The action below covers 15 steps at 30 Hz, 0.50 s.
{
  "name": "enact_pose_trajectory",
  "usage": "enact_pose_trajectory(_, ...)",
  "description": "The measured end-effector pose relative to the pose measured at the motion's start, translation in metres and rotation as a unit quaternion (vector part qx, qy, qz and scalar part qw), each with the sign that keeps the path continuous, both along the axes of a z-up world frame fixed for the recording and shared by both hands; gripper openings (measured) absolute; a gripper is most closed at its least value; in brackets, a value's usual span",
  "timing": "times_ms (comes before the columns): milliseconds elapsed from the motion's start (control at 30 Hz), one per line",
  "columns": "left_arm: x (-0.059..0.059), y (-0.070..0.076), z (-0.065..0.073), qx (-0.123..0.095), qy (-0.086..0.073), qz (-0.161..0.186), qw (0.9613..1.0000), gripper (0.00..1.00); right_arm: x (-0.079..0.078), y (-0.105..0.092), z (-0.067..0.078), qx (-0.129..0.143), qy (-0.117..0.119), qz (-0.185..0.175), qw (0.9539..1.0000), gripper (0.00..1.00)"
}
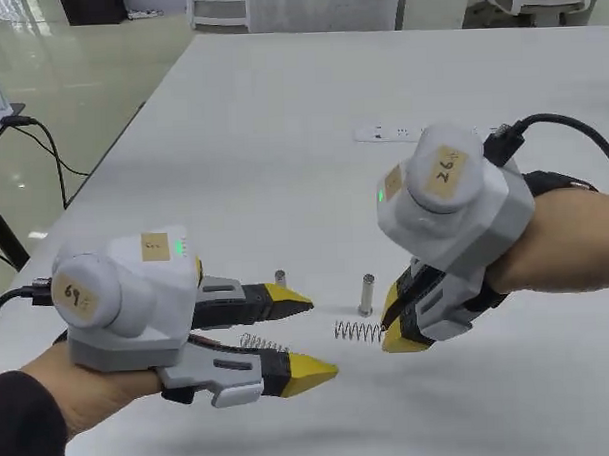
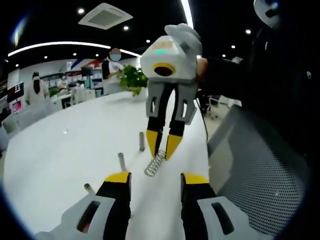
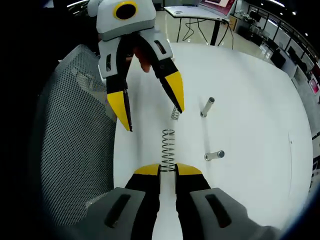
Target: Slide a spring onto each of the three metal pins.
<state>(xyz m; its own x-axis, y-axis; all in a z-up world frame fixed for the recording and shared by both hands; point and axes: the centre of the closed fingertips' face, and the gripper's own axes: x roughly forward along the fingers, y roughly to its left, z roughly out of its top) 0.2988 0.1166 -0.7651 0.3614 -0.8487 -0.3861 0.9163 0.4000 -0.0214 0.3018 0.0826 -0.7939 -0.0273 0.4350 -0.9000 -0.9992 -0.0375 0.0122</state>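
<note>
Right gripper [image 3: 167, 169]: pinches the spring [image 3: 168, 145] by its end, for threading onto the pin [image 1: 367, 293].
Left gripper [image 1: 318, 334]: jaws apart, near the second spring [image 1: 263, 342].

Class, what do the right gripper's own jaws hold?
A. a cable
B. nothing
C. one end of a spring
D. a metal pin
C: in the right gripper view, the right gripper pinches the near end of a spring that stretches out ahead of it.
</note>
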Motion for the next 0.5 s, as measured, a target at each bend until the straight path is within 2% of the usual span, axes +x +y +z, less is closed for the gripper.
enact_pose_trajectory(500,-0.008,-0.015,0.002,0.000,-0.011,-0.036,0.9993,0.24,-0.015,0.005,0.015,-0.002,-0.013,0.037,0.9992,0.08)
